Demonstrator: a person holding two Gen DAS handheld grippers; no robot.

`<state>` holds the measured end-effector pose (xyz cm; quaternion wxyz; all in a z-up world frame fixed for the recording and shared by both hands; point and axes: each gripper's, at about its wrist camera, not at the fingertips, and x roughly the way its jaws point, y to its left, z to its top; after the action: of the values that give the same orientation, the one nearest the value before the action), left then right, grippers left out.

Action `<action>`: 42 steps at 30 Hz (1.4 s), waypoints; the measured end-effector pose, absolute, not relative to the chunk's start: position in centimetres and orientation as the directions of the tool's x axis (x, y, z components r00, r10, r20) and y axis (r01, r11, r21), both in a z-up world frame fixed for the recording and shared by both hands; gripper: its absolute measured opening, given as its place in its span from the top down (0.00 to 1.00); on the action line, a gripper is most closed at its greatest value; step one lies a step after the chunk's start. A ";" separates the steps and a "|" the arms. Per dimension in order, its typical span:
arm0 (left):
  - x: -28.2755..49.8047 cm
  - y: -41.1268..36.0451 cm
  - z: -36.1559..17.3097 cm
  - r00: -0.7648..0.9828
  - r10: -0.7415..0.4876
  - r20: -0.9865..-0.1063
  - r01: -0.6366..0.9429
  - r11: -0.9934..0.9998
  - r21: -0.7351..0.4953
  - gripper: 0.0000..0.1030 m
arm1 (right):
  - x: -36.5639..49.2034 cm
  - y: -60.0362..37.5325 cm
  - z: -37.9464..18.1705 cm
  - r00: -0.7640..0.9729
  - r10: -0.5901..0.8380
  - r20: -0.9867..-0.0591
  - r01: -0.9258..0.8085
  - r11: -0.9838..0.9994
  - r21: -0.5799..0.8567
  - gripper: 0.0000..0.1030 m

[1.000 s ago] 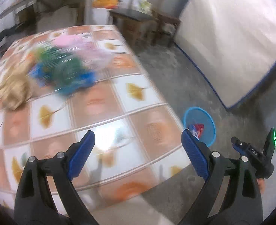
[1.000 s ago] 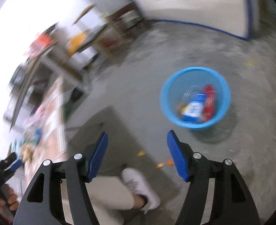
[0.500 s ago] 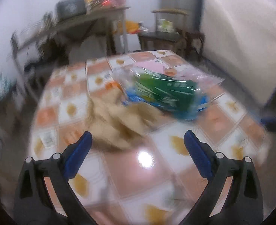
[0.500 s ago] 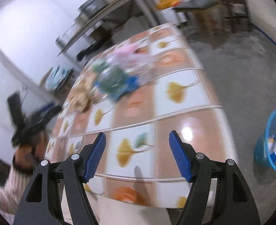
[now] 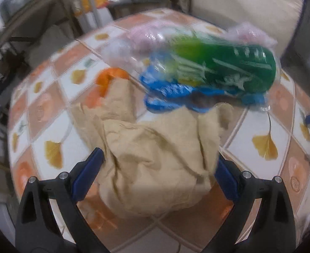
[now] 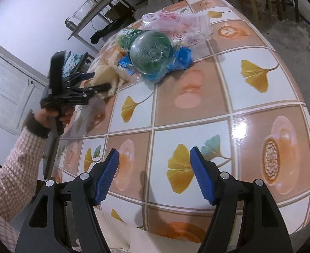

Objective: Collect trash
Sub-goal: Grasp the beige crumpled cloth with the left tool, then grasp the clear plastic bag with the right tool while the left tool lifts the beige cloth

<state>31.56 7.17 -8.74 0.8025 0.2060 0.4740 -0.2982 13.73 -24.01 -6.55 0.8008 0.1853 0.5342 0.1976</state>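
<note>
**Reaching for the crumpled paper**

Sitting between the left tongs is a big ball of tan paper. The two blue fingers are wide apart, one on each side of the paper. They look very near it, but the picture is too blurry to tell if they touch.

Just past the paper lies a green bottle on its side. A blue wrapper is under the bottle, and a clear bag with pink on it lies behind. Something orange peeks out to the left of the paper.

All of it rests on a table with leaf and cup pictures on its tiles.

The right tongs are apart too, and hold nothing. They hang over the near edge of the table, well away from the trash. Far left of them, a hand holds the left tongs by the paper.
</note>
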 end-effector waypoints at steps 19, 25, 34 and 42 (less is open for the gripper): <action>30.0 7.1 -8.2 0.384 -0.308 -0.870 0.596 0.803 -0.021 0.70 | 13.8 -23.2 -4.3 0.374 0.515 -0.771 -0.152 0.854 0.497 0.34; 28.0 7.8 -8.1 0.364 -0.320 -0.875 0.538 0.839 -0.083 0.85 | 15.2 -24.7 -2.9 0.405 0.543 -0.736 -0.129 0.831 0.542 0.34; 22.1 9.2 -8.2 0.352 -0.351 -0.867 0.458 0.873 -0.167 0.86 | 21.5 -29.8 -2.6 0.453 0.692 -0.561 0.114 0.579 0.807 0.34; 20.6 9.6 -8.2 0.342 -0.378 -0.860 0.444 0.872 -0.207 0.86 | 27.2 -30.9 -7.1 0.483 0.697 -0.531 0.403 0.361 0.841 0.34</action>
<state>20.56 9.56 -8.18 0.8185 0.0318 0.5158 -0.2509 27.19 -30.89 -7.09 0.6590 0.5541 0.4962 0.1114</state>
